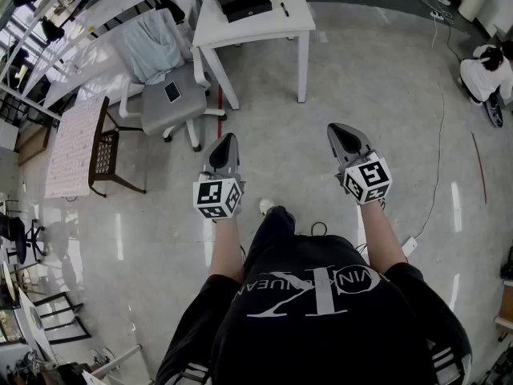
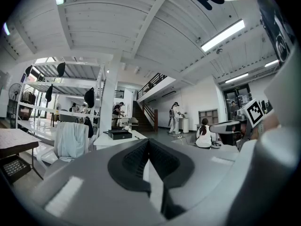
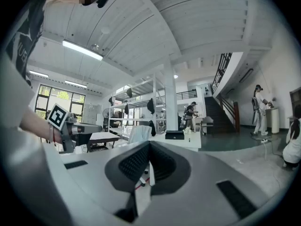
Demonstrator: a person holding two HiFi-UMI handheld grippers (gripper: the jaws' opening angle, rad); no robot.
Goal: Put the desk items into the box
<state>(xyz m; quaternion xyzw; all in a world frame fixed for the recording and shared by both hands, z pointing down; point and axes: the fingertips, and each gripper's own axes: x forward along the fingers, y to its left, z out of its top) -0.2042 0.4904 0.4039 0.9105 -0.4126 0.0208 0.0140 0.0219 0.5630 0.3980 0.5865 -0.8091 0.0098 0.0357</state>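
A black box (image 1: 244, 1) lies on a white desk (image 1: 272, 24) at the far top of the head view, with a pen (image 1: 284, 9) beside it. Both grippers hang in mid-air over the floor, well short of the desk. My left gripper (image 1: 228, 139) is shut with nothing in it, and my right gripper (image 1: 337, 129) is shut and empty too. In the left gripper view the closed jaws (image 2: 148, 142) point toward the distant black box (image 2: 119, 134). The right gripper (image 3: 149, 145) also faces the box (image 3: 174, 135) on the desk.
A grey office chair (image 1: 172, 99) with a cloth and a phone stands left of the desk. A wooden chair (image 1: 104, 155) and a long table (image 1: 72, 147) lie further left. A person (image 1: 485, 74) sits on the floor at right. A cable (image 1: 439, 143) runs across the floor.
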